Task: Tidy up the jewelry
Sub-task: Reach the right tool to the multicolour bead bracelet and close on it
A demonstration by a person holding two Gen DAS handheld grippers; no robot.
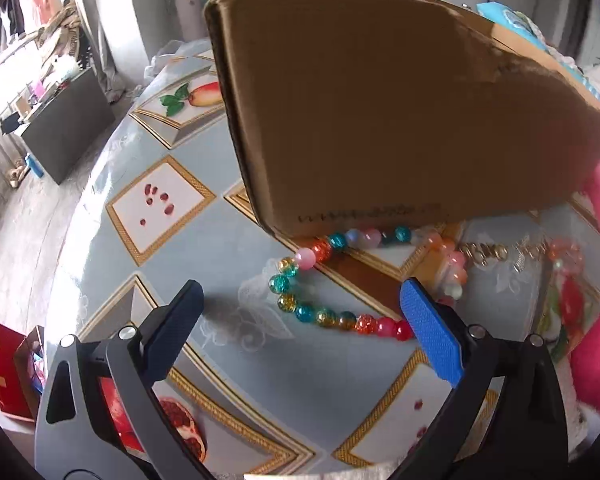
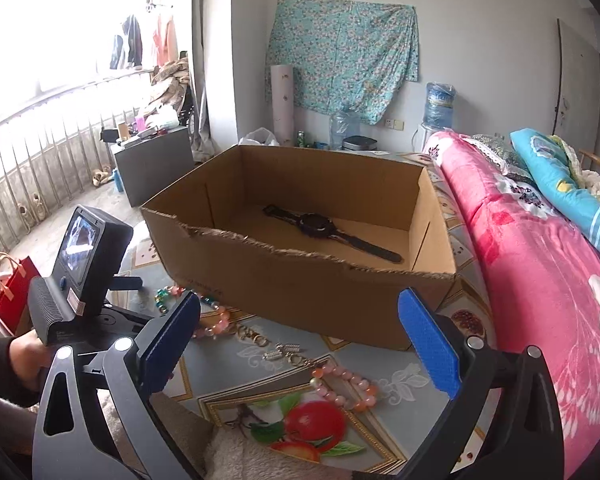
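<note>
two grippers, jaws apart and holding nothing | left gripper point(image 1: 300, 312) low over multicoloured glass-bead bracelet point(image 1: 320, 280) on fruit-patterned table point(image 1: 160, 200), bracelet touching open brown cardboard box point(image 2: 300, 272) | right gripper point(image 2: 300, 336) above pink bead bracelet point(image 2: 348, 388) and gold chain point(image 2: 284, 350) | black wristwatch point(image 2: 324, 228) lies inside box

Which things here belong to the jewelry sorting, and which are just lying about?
Belongs to the job:
cardboard box
black watch, already in the box
multicolored bead bracelet
pink bead bracelet
gold chain pieces

Just lying about:
red gift bag
pink blanket
water jug
</note>
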